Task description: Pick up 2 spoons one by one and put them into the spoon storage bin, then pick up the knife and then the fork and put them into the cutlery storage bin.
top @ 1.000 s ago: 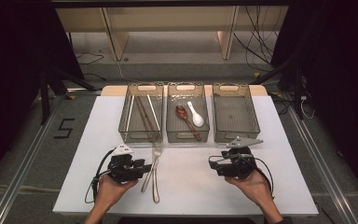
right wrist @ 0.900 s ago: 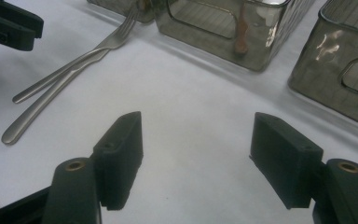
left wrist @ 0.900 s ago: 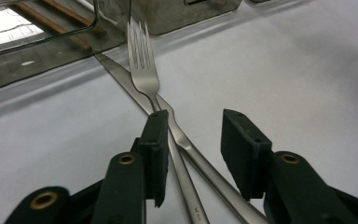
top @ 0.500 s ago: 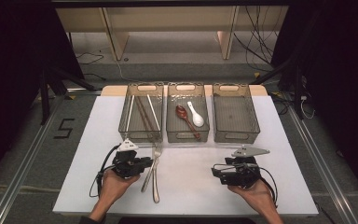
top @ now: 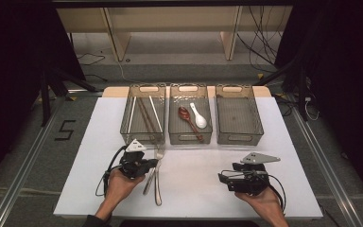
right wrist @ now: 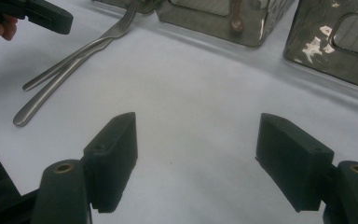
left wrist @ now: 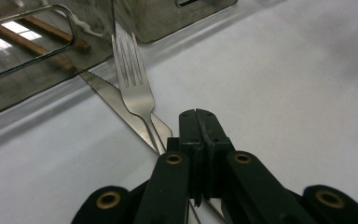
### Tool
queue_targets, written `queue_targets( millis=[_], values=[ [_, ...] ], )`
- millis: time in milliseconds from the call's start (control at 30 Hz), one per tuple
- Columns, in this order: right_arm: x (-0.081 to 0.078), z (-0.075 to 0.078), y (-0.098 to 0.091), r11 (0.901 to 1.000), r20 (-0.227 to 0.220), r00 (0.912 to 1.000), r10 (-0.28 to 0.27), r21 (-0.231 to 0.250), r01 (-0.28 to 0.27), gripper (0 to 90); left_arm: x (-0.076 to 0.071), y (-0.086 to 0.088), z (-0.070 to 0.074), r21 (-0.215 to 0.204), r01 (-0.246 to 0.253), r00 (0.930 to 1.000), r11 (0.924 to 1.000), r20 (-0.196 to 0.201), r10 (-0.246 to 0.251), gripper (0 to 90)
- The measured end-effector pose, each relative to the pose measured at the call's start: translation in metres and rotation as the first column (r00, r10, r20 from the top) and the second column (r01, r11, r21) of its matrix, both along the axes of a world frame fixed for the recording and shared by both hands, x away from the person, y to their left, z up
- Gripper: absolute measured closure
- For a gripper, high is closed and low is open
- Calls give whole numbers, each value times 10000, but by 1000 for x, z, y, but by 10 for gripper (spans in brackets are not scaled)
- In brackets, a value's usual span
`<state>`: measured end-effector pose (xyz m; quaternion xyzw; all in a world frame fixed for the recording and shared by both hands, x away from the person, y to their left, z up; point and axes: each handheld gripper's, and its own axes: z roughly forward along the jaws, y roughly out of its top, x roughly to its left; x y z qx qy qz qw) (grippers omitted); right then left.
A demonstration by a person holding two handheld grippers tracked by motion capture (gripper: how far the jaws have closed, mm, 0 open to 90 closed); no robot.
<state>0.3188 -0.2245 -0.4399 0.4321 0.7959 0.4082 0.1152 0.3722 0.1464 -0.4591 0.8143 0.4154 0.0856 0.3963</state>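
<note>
High view: left tool clenched on the fork, tines pointing toward the bins

One sign can be read: a large black number "5" stands on the grey floor, at about nine o'clock from the white table, just beside its left edge. No other text, label or brand can be read on anything.

The left tool hides where the fork and knife handles pass beneath it.
</note>
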Motion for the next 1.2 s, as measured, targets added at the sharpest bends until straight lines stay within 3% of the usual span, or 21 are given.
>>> queue_targets(
  millis=[700, 1200],
  values=[
    [-3, -1, 0, 9999, 27, 10000, -5, -166, 6, 298, 14, -14, -1, 205, 238, 9997, 9995, -55, -237, 890],
    [-3, -2, -1, 9999, 39, 10000, 23, -170, -22, 298, 26, -23, -8, 519, 369, 9988, 9980, -348, -351, 890]
  ],
)
